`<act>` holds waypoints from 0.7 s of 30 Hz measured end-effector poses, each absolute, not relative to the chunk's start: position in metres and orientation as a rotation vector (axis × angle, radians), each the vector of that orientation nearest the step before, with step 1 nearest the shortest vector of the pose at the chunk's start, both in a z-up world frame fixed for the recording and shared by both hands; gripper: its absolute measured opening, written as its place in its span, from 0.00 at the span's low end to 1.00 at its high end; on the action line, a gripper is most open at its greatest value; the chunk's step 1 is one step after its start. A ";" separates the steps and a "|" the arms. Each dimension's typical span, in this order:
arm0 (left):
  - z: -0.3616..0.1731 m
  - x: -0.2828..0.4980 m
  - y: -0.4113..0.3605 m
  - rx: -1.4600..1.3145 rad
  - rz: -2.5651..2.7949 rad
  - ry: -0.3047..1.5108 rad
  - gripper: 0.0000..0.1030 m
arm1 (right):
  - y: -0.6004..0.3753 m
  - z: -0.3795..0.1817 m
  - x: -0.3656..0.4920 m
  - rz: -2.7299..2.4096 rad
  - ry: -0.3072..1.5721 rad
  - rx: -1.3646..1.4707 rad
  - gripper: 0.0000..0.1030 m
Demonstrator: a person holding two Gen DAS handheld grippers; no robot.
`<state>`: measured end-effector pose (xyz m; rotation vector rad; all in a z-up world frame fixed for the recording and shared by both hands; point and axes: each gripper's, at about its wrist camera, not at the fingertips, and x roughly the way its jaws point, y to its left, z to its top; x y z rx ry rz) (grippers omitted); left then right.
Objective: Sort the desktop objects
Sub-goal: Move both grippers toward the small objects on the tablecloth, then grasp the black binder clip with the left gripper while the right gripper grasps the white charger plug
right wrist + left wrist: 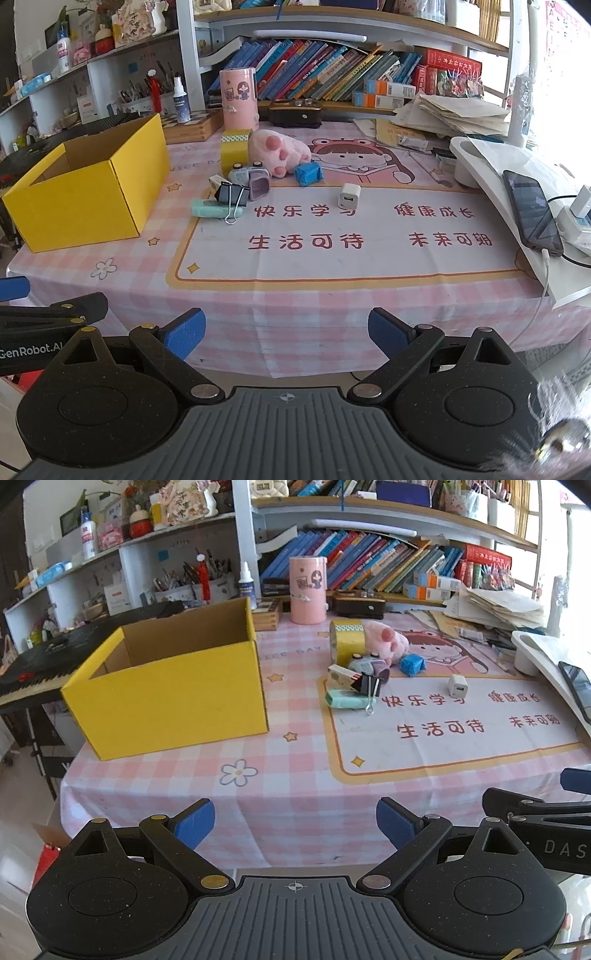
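Both sets of jaws are standing spread and pinching nothing, the left gripper and right gripper hanging off the near edge of the pink checked tablecloth. Farther in, the white charger cube is lying alone, with the binder clip, mint case, blue packet, plush paw and tape roll clustering at its ten o'clock. At nine o'clock from that cluster the yellow box is showing only bare cardboard inside (its floor is mostly hidden), so sorting is seemingly not yet starting.

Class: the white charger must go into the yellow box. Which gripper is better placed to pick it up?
Right, probably. The charger lies ahead of the open right gripper; from the left gripper it sits far right.
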<state>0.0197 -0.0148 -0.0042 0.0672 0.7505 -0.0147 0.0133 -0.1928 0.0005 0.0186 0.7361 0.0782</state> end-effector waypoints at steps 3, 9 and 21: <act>-0.007 0.026 -0.017 0.044 -0.035 0.762 0.93 | -0.194 0.000 0.016 0.082 0.744 0.016 0.92; -0.013 0.043 -0.025 0.041 -0.029 0.798 0.93 | -0.208 -0.003 0.035 0.076 0.765 0.018 0.90; -0.021 0.081 -0.056 0.038 -0.026 0.804 0.92 | -0.239 -0.009 0.083 0.086 0.774 -0.006 0.90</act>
